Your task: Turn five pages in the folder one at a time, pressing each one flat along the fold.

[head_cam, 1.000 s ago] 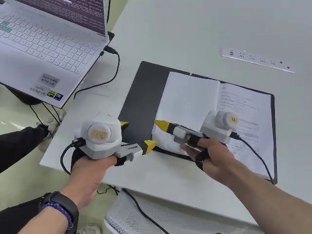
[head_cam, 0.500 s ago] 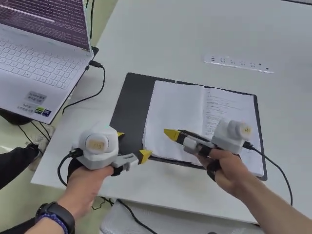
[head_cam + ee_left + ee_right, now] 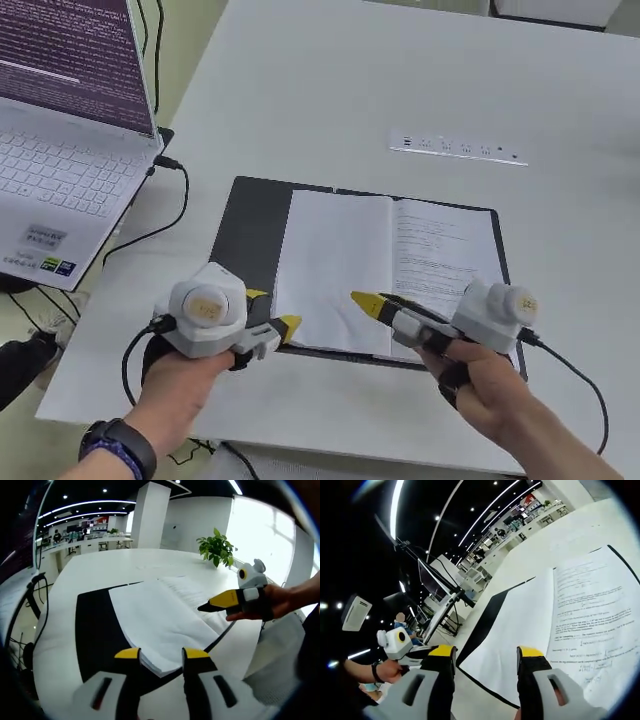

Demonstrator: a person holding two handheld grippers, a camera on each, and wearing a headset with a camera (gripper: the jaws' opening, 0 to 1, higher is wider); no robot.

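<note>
The black folder (image 3: 248, 235) lies open on the white table. Its left page (image 3: 330, 265) is blank and flat, and its right page (image 3: 445, 255) is printed. My left gripper (image 3: 272, 310) is open and hovers at the folder's lower left corner, with the corner of the page stack (image 3: 160, 615) just beyond its yellow tips (image 3: 161, 655). My right gripper (image 3: 365, 303) is held low over the bottom of the left page near the fold. In its own view the jaws (image 3: 486, 654) stand apart with nothing between them.
An open laptop (image 3: 60, 170) sits at the left edge, its cable (image 3: 165, 215) trailing toward the folder. A white power strip (image 3: 455, 150) lies behind the folder. The table's front edge runs just below both hands.
The head camera has shifted. The right gripper has left the left page's lower corner and moved toward the fold, and that page now lies flat. The left gripper stays by the folder's corner.
</note>
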